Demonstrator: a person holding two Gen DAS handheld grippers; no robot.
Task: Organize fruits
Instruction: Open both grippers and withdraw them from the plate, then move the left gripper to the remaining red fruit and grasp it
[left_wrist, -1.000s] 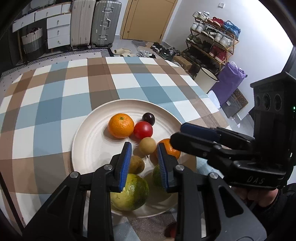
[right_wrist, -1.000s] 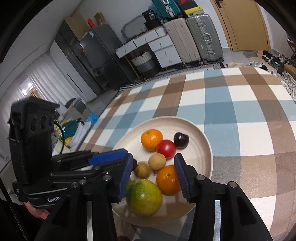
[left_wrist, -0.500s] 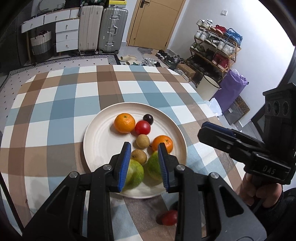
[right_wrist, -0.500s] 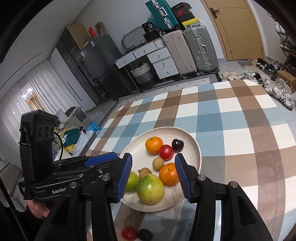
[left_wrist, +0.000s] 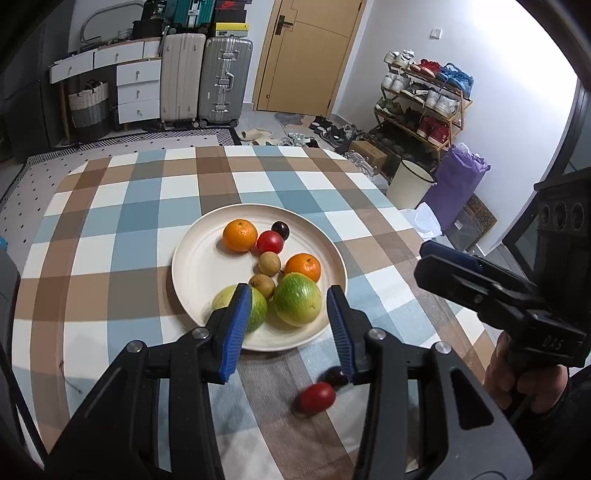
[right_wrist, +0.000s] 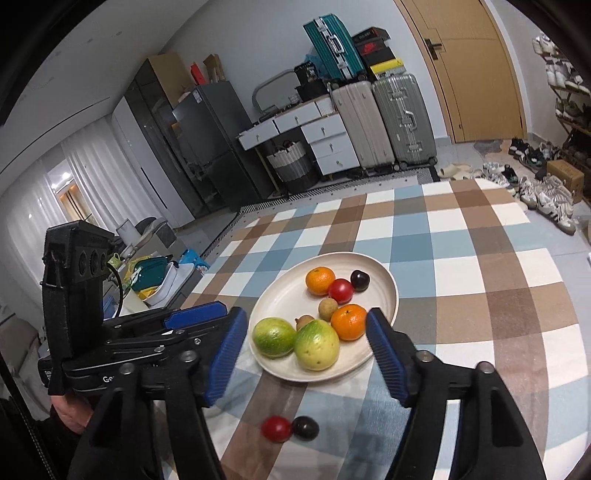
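Observation:
A cream plate (left_wrist: 195, 266) (right_wrist: 384, 277) on the checked tablecloth holds two oranges (left_wrist: 240, 235) (right_wrist: 320, 280), a red tomato (left_wrist: 270, 242), a dark plum (left_wrist: 280, 229), two small brown fruits (left_wrist: 269, 263) and two green fruits (left_wrist: 297, 299) (right_wrist: 317, 345). A second red tomato (left_wrist: 317, 397) (right_wrist: 276, 428) and a dark plum (left_wrist: 334, 376) (right_wrist: 306, 427) lie on the cloth in front of the plate. My left gripper (left_wrist: 284, 328) is open and empty above the plate's near rim. My right gripper (right_wrist: 306, 354) is open and empty, held above the near fruits.
The table's far edge faces suitcases (left_wrist: 205, 79), white drawers (left_wrist: 138, 88) and a door. A shoe rack (left_wrist: 424, 99), a white bin (left_wrist: 410, 184) and a purple bag (left_wrist: 458, 188) stand right of the table. A dark fridge (right_wrist: 207, 147) stands far left.
Both grippers have pulled back and up from the plate. The left jaws have opened wider. The loose tomato and plum on the cloth have come into view.

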